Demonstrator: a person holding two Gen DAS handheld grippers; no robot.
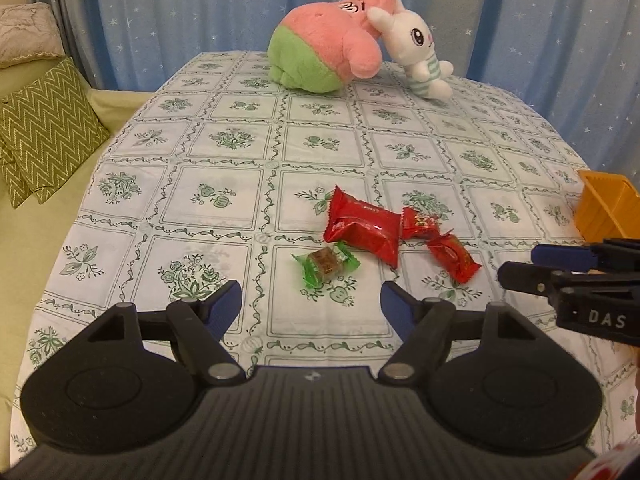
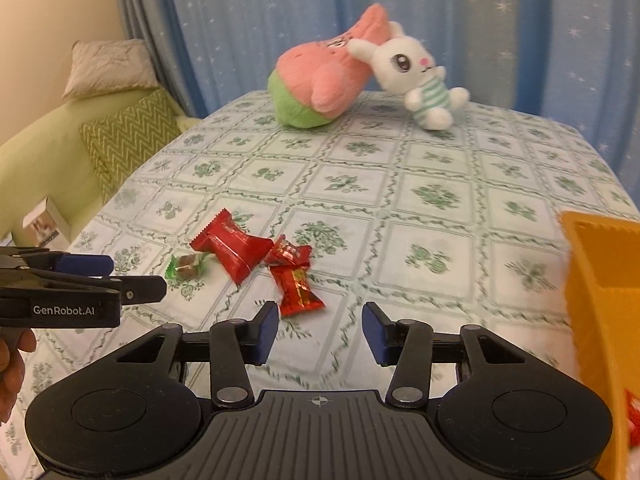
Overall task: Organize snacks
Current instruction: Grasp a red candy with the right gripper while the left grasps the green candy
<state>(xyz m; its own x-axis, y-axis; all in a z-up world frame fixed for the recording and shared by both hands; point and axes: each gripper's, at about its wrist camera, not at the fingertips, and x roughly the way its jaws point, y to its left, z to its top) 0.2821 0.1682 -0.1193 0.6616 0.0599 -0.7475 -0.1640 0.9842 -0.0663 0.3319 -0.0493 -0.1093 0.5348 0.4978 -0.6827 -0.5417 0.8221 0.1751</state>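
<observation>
left hand-held gripper (image 1: 311, 300) hovering, fingers apart, empty | right hand-held gripper (image 2: 319, 326) hovering, fingers apart, empty | red snack packets (image 2: 232, 250) lying beside green candy (image 2: 186, 266) on desk (image 2: 440, 216)

To the right of my right tool, the orange bin (image 2: 600, 300) is blurred and cut by the frame edge; red wrappers (image 2: 632, 420) inside it show only partly.
</observation>
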